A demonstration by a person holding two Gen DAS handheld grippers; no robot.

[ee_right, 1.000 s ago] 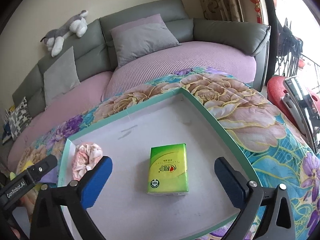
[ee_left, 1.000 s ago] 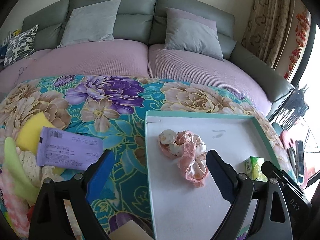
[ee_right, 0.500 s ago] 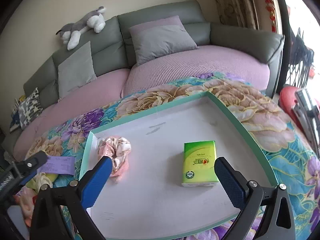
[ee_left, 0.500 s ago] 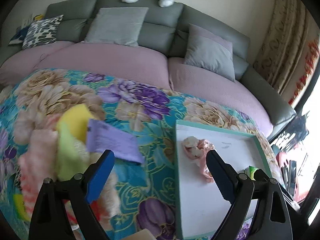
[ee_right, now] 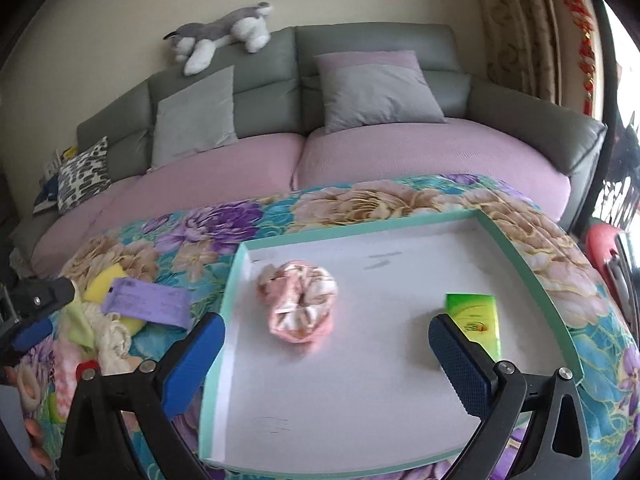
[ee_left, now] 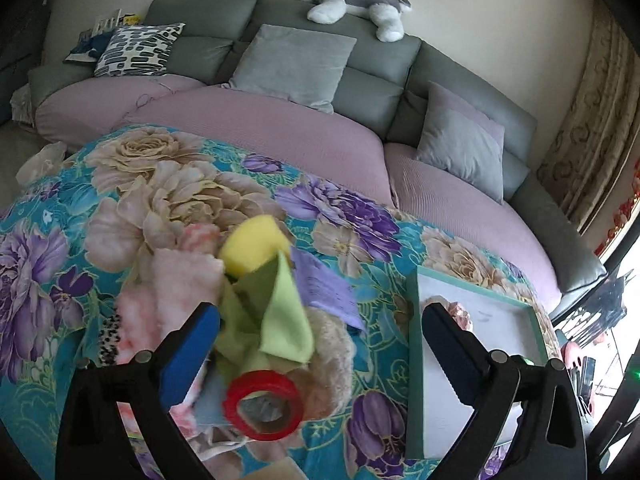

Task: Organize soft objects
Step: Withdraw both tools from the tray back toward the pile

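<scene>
My left gripper [ee_left: 320, 334] hangs over the heap of soft things [ee_left: 224, 300] on the floral cloth [ee_left: 168, 184], jaws opening, gripping nothing. My right gripper [ee_right: 326, 344], jaws apart and empty, is above the tray [ee_right: 516, 248] holding a pink scrunchie [ee_right: 298, 300] and green tissue pack [ee_right: 476, 316].

A sofa [ee_right: 360, 60] with grey cushions [ee_right: 376, 88] stands well beyond the jaws, a plush dog [ee_right: 224, 38] on its back. Curtains [ee_right: 516, 28] hang far right. A floral cloth [ee_left: 160, 184] spreads below the jaws.
</scene>
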